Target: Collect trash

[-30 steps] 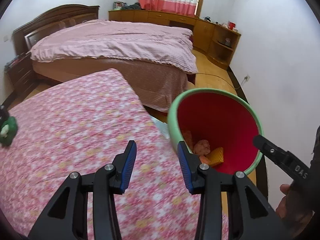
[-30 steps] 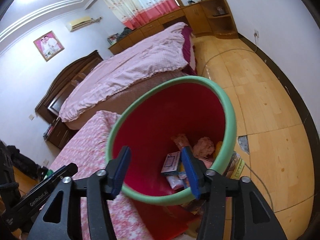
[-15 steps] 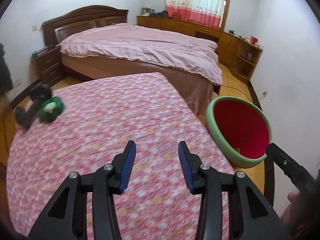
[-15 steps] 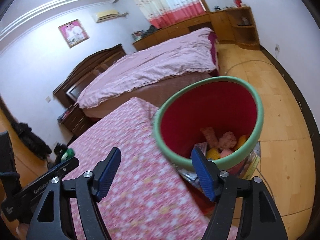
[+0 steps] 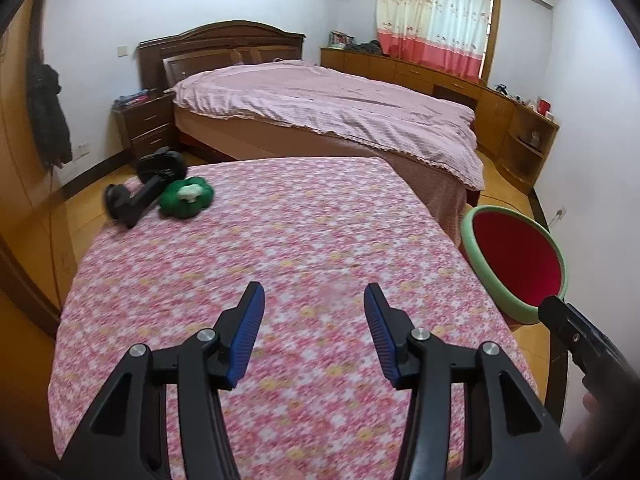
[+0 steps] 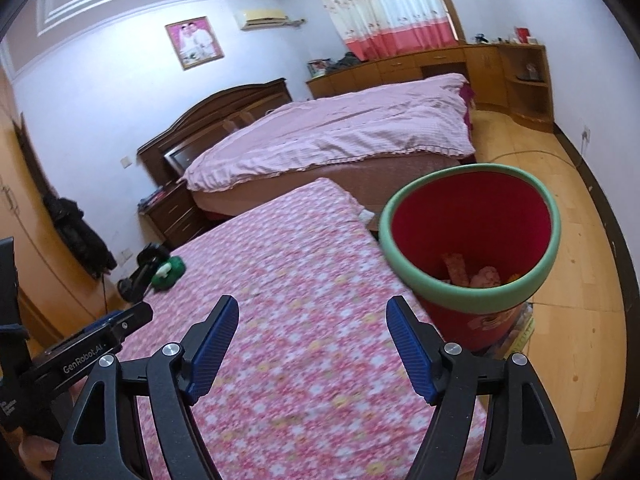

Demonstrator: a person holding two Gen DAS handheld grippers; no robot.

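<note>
Two hand-held grippers hung over a bench (image 5: 280, 240) covered in a pink floral cloth. The left hand-held gripper (image 5: 314, 332) had its blue pads spread apart with nothing between them, its jaws having just been opening. The right hand-held gripper (image 6: 312, 344) stood wider still, also empty, with only the cloth showing in the gap.

Beside the bench's right edge, on the wooden floor (image 6: 580, 280), stood a red bin with a green rim (image 6: 468, 288). Inside it, near the bottom, lay a few pieces of trash (image 6: 472, 274): pinkish crumpled bits and something yellow, too small to name. In the left wrist view the same bin (image 5: 516, 264) showed at the right, its inside red and its contents hidden.

At the bench's far left corner lay a green object with a white centre (image 5: 186, 198), touching a black device (image 5: 148, 188). Beyond the bench stood a bed (image 5: 340, 112) under a pink quilt.
</note>
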